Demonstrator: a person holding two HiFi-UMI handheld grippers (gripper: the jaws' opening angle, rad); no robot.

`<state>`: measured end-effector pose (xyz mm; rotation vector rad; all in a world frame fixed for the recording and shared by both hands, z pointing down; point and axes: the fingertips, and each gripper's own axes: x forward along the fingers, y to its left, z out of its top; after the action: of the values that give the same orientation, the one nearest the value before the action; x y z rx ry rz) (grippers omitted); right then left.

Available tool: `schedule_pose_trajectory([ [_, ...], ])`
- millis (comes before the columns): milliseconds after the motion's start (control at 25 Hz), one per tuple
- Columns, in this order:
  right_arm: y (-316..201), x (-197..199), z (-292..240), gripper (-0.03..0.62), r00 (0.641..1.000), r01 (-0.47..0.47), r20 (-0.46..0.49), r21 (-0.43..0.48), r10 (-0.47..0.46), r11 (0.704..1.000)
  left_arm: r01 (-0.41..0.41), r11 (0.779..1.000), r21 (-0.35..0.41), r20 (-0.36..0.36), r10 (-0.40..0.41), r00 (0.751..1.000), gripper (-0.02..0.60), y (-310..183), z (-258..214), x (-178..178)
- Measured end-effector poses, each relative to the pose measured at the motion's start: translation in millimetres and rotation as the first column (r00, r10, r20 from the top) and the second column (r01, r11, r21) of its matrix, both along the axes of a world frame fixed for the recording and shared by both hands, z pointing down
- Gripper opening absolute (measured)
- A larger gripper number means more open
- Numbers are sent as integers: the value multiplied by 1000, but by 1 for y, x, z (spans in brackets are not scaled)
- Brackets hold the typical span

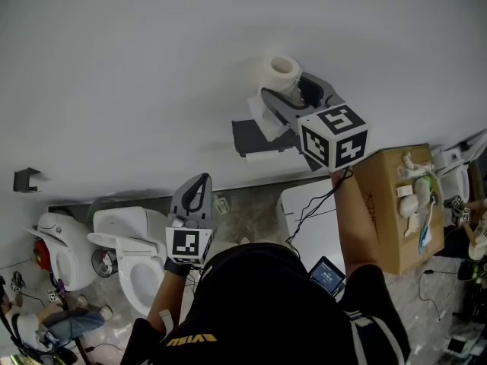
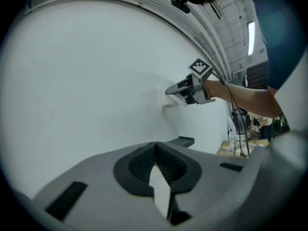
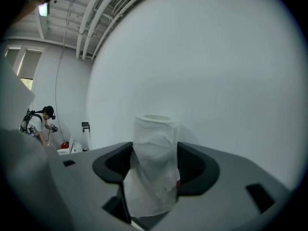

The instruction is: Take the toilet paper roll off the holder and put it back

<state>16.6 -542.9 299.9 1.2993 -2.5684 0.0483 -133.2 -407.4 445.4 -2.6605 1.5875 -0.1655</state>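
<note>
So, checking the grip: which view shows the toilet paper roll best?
The right gripper view: the toilet paper roll sits gripped between the jaws. Head view shows only its top end; left gripper view, hardly anything.

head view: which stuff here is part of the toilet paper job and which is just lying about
Job: toilet paper roll, gripped in the right claw; wall holder.
Lying about: toilet; cardboard box; left claw, shut and empty.

Left claw [image 1: 199, 182] closed, held low; right claw [image 1: 291, 91] raised, clamping roll [image 1: 282, 70].
</note>
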Motion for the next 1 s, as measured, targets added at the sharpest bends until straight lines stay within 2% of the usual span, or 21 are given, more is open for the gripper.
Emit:
schedule_pose_trajectory([
  [160,0,0,8,272,1000,2,18,-8,-2,1000,2,1000,-2,10,-2,1000,11,0,0,0],
  [400,1,-4,21,272,1000,1,-21,9,-1,1000,13,1000,-1,16,-13,1000,11,3,4,-7],
  [1000,-2,-2,74,272,1000,-9,-23,-1,9,1000,13,1000,-15,16,-13,1000,11,1,6,-5],
])
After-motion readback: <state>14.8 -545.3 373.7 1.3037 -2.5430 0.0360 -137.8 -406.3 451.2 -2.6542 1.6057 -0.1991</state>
